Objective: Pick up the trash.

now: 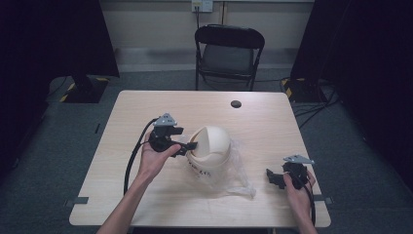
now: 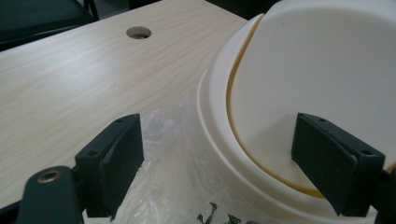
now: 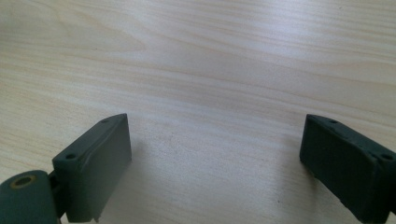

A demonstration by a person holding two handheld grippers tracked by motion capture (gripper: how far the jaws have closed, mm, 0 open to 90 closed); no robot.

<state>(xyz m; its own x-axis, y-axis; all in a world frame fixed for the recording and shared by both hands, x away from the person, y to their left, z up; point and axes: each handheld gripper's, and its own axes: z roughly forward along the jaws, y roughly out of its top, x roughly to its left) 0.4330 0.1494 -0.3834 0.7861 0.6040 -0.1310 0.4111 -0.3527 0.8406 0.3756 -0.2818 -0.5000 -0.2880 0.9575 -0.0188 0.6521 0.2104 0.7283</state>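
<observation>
Cream lidded bin [image 1: 210, 152] at table [image 1: 146, 105] centre, clear plastic liner [image 1: 239, 170] bunched around it. Left gripper [image 1: 190, 146] at bin's rim, jaws apart — likely approach step; next, close on rim or liner. Right gripper [image 1: 271, 176] right of bin, jaws apart, idle.

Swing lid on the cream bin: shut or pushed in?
Shut, apparently. The swing lid sits domed, level with the bin rim; the open left gripper straddles the rim.
</observation>
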